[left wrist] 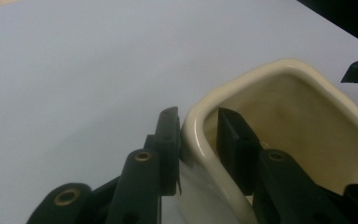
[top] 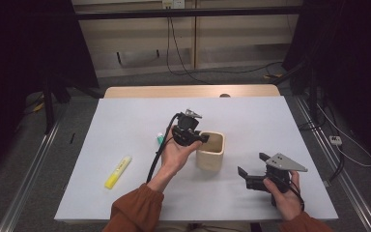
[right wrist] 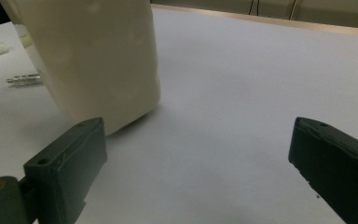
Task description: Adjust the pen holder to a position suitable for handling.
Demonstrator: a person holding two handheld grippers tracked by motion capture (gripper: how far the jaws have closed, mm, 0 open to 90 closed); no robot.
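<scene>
A cream, square-mouthed cup [top: 211,153] stands near the middle of the white table [top: 251,121]. My left gripper [top: 204,138] reaches over it from the left and is shut on the cup's near-left wall. In the left gripper view one jaw sits outside the cup [left wrist: 307,116] and the other inside, with the left gripper [left wrist: 198,117] pinching the rim between them. My right gripper [top: 251,163] rests low at the right front, open, nothing between its jaws. The right gripper view has the cup [right wrist: 98,56] leaning at upper left, beyond the right gripper [right wrist: 198,140].
A yellow highlighter [top: 118,171] lies at the left front of the table. A small green-and-white item [top: 160,138] lies just left of my left hand. A thin metal piece [right wrist: 23,78] lies on the table behind the cup. Cables trail over the floor beyond.
</scene>
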